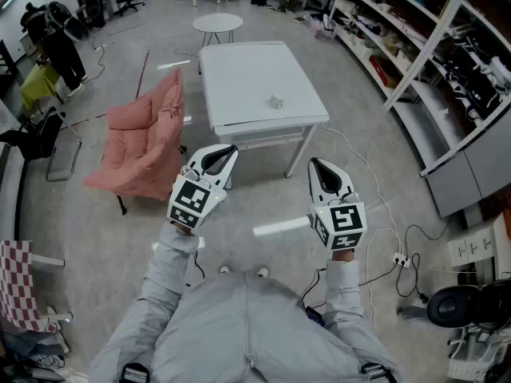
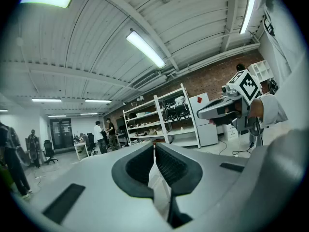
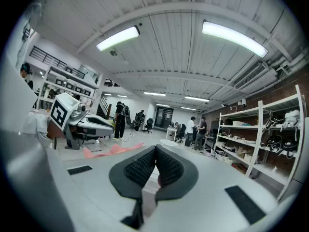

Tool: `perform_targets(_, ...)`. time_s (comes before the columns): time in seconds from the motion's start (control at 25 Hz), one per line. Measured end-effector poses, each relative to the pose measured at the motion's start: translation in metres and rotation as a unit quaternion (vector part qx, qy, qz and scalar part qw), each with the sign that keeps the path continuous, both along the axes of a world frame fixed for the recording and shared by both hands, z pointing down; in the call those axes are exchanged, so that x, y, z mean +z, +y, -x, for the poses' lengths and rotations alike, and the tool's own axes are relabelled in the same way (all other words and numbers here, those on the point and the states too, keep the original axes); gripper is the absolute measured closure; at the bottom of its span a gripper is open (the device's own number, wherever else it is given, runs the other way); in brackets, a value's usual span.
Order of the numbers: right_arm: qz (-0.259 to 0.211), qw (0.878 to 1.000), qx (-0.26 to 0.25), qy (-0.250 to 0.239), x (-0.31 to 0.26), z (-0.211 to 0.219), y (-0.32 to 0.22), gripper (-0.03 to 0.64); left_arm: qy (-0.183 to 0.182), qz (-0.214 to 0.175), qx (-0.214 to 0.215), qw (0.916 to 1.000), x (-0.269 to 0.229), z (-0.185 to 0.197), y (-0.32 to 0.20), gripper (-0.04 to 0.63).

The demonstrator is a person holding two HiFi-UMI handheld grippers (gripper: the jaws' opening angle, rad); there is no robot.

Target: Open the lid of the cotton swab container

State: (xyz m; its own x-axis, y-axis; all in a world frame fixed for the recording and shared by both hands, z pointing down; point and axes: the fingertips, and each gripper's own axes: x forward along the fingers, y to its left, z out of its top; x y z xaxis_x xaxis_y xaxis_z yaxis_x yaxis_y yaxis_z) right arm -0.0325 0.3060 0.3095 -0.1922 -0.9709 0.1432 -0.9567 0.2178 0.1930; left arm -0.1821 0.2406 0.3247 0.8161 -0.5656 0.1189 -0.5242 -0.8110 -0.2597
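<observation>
Pointing toward a white square table [image 1: 247, 70], the white left gripper [image 1: 227, 152] and right gripper [image 1: 317, 166] are held with jaws shut and empty.

Head view high above distant table [image 1: 239, 78]

The square-topped counter [image 1: 239, 70] was white, and the small container [image 1: 276, 101] on it was a pale grey-white. The padded chair [image 1: 148, 138] was salmon pink. The left tongs [image 1: 230, 150] and right tongs [image 1: 314, 163] were white with black ribbed pads [image 3: 140, 170], and each bore a cube [image 1: 192, 200] patterned with black-and-white square markers. The person's sleeves [image 1: 164, 278] were light grey, the floor [image 1: 255, 198] was grey, and the cloth [image 1: 20, 282] was checked red and white.
</observation>
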Motion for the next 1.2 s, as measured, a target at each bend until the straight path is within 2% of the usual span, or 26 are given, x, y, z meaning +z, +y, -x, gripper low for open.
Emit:
perform_targets(0.2, -0.004, 1.0, 0.001, -0.004, 0.002, -0.001, -0.006, 0.583, -0.006, -0.003, 0.0, 1.0, 0.003, -0.002, -0.004, 0.566)
perform_targets(0.48, -0.005, 0.999, -0.018, -0.049, 0.007, -0.017, -0.013, 0.581, -0.012, 0.003, 0.006, 0.9999, 0.007, -0.021, -0.007, 0.566)
perform_targets(0.68, 0.0, 0.999, -0.024, -0.04, 0.016, -0.034, -0.017, 0.581, -0.012, 0.015, -0.003, 0.9998, 0.019, -0.034, -0.008, 0.566)
perform_targets(0.88, 0.001, 0.998, -0.024, -0.053, 0.024, -0.066, -0.021, 0.581, -0.017, 0.021, -0.018, 0.9995, 0.028, -0.057, -0.009, 0.566)
perform_targets(1.2, 0.007, 0.999, -0.043, -0.031, 0.03, -0.091, -0.036, 0.581, -0.021, 0.034, -0.027, 0.9988, 0.038, -0.086, -0.014, 0.566)
